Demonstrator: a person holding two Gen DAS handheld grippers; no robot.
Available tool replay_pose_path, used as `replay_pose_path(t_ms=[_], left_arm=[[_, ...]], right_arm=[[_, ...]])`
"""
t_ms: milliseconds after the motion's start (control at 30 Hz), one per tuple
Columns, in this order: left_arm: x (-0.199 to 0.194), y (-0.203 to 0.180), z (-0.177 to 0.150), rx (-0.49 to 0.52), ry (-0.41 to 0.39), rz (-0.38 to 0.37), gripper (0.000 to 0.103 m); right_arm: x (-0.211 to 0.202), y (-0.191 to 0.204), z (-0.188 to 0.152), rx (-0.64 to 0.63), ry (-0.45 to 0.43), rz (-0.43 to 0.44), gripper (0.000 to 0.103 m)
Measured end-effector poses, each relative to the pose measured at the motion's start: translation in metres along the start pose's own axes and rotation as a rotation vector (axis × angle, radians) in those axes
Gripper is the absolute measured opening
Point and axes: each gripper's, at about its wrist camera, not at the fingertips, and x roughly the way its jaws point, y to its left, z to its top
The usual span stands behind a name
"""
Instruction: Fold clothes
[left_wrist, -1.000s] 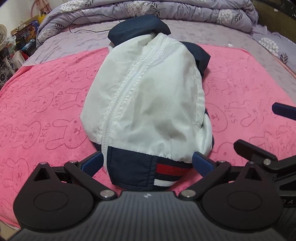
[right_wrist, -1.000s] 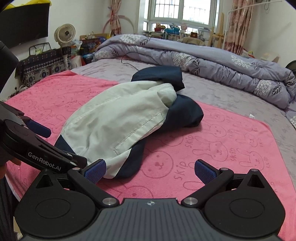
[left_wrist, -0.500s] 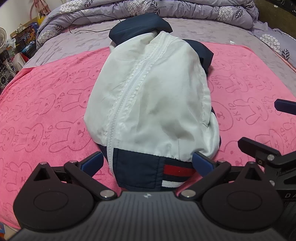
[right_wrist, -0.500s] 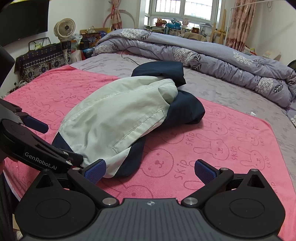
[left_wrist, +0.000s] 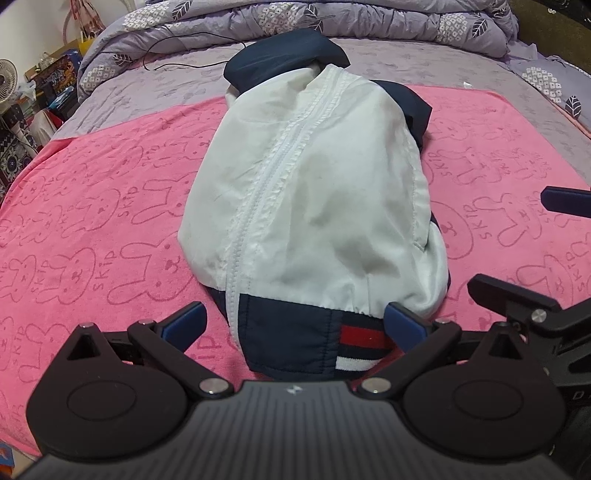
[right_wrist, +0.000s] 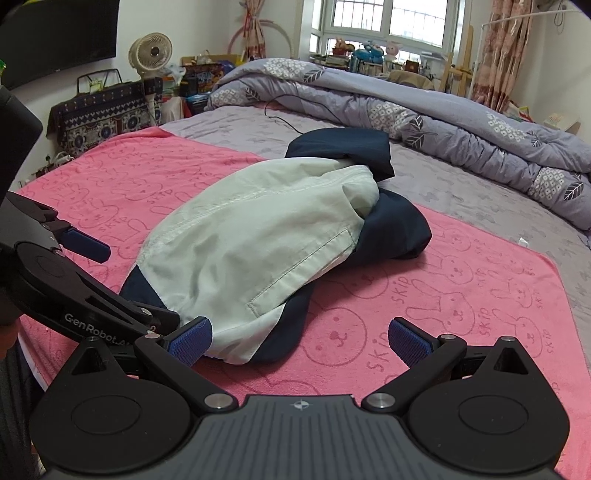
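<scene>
A white and navy jacket (left_wrist: 314, 199) lies bunched lengthwise on a pink towel (left_wrist: 92, 221), zip up, its navy hem with red and white stripes (left_wrist: 360, 343) nearest me. My left gripper (left_wrist: 293, 326) is open, its blue pads either side of that hem, just above it. From the right wrist view the same jacket (right_wrist: 258, 251) lies ahead and to the left. My right gripper (right_wrist: 299, 338) is open over the towel (right_wrist: 443, 295) at the jacket's near right corner, its left pad close to the white fabric. The left gripper's body (right_wrist: 74, 291) shows at the left edge.
The pink towel covers a bed with a grey-purple sheet (right_wrist: 461, 188). A rolled floral quilt (right_wrist: 443, 118) lies along the far side, with a thin black cable (left_wrist: 192, 62) near it. A fan (right_wrist: 151, 55), bags and a dark screen stand beyond the bed on the left.
Both grippers have come closer to the jacket, which now fills more of each view. Jaws stay open. The jacket has not moved.
</scene>
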Motion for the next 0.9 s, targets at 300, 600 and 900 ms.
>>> replay_pose_path(t_ms=[300,600,900], left_arm=[[0.003,0.009,-0.004,-0.018,0.006,-0.004,0.103],[0.004,0.012,-0.006,-0.022,0.01,-0.019,0.103],[0.006,0.013,-0.007,-0.029,0.018,-0.022,0.103]], right_arm=[[0.003,0.004,-0.001,-0.01,0.011,0.008,0.103],[0.008,0.01,0.001,-0.033,0.025,0.014,0.103],[0.012,0.012,-0.003,-0.035,0.041,0.017,0.103]])
